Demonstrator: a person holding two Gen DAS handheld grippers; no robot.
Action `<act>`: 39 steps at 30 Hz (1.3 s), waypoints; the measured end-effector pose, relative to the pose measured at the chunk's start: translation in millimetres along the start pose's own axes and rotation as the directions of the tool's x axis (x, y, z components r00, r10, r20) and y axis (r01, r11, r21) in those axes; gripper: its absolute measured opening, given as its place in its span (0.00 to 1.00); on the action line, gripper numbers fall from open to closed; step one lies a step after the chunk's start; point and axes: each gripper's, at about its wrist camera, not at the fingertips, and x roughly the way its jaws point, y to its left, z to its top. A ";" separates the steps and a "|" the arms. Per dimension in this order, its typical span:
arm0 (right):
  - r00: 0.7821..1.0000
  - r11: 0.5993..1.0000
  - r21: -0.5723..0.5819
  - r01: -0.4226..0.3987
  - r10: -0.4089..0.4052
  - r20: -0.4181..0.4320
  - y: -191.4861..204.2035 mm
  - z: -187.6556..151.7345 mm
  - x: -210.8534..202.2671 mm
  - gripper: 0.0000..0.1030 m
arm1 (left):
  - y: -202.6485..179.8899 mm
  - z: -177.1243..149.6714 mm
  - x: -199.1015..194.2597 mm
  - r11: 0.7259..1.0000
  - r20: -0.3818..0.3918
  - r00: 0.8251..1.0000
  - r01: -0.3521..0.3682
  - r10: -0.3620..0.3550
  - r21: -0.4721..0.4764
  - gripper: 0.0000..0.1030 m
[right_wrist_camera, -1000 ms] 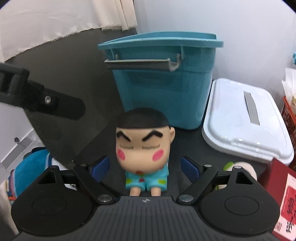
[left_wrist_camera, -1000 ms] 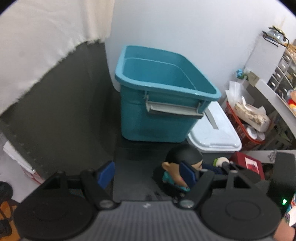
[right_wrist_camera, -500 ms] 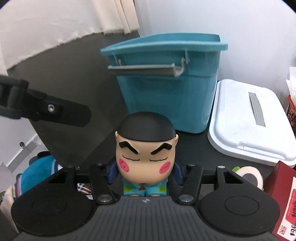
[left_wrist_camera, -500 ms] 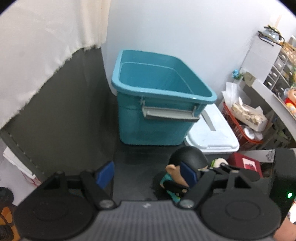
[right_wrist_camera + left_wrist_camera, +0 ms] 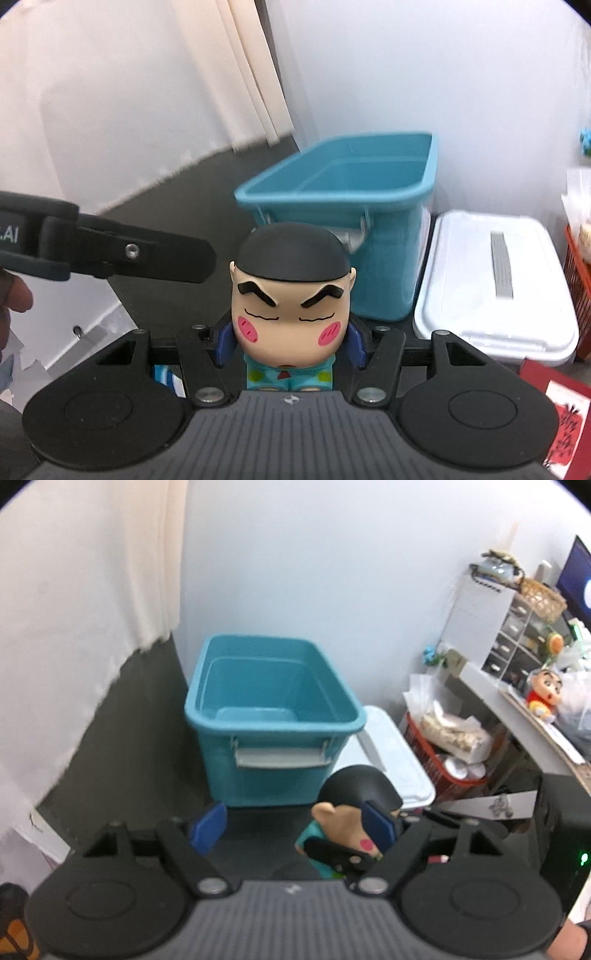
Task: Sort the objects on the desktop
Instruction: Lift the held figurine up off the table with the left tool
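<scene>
My right gripper (image 5: 291,341) is shut on a cartoon boy figurine (image 5: 291,291) with a black cap of hair, pink cheeks and a teal outfit, and holds it up in front of the teal bin (image 5: 343,192). The figurine also shows in the left wrist view (image 5: 351,812), gripped by the right gripper's fingers (image 5: 376,825). My left gripper (image 5: 291,825) is open and empty, facing the teal bin (image 5: 273,716), whose inside looks empty.
A white lid (image 5: 495,280) lies right of the bin on the black table (image 5: 140,775). A red basket (image 5: 447,768) with papers, a red box (image 5: 561,410), a drawer unit (image 5: 509,635) and a shelf with another figurine (image 5: 546,694) stand at the right.
My right gripper closed on the figurine and lifted it off the table. Both grippers have risen, so the bin's inside now shows from above.
</scene>
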 end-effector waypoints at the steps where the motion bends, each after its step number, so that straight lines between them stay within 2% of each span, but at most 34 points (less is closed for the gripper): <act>1: 1.000 1.000 -0.001 -0.006 0.006 0.011 0.7 2.0 -3.0 0.59 | -3.3 2.0 -2.7 1.000 0.005 1.000 0.001 -0.001 0.005 0.80; 8: 0.997 0.999 0.004 -0.046 0.045 0.063 0.1 10.7 -21.5 0.59 | -35.4 13.0 -20.1 0.994 0.024 1.000 0.011 -0.014 0.105 0.81; 13: 0.992 0.998 0.009 -0.056 0.055 0.112 -2.5 11.1 -41.6 0.59 | -48.7 18.7 -29.0 0.994 0.035 0.999 0.031 -0.035 0.107 0.81; 19: 0.985 0.996 0.017 -0.085 0.082 0.151 -3.4 12.7 -52.5 0.59 | -64.7 19.8 -39.4 0.987 0.044 0.997 0.055 -0.062 0.153 0.83; 23: 0.981 0.994 0.018 -0.110 0.106 0.164 -5.2 16.9 -60.3 0.59 | -68.9 20.8 -41.6 0.987 0.049 0.995 0.080 -0.088 0.141 0.83; 31: 0.963 0.982 0.010 -0.187 0.182 0.199 -10.1 21.5 -76.9 0.59 | -82.3 25.5 -37.2 0.971 0.018 0.994 0.106 -0.112 0.216 0.83; 36: 0.959 0.977 0.008 -0.211 0.205 0.197 -11.3 22.7 -77.1 0.59 | -82.5 24.1 -35.4 0.970 0.003 0.994 0.107 -0.111 0.218 0.82; 39: 0.953 0.973 0.021 -0.232 0.223 0.204 -13.8 23.6 -79.4 0.59 | -83.4 22.9 -33.6 0.967 -0.018 0.993 0.117 -0.116 0.225 0.78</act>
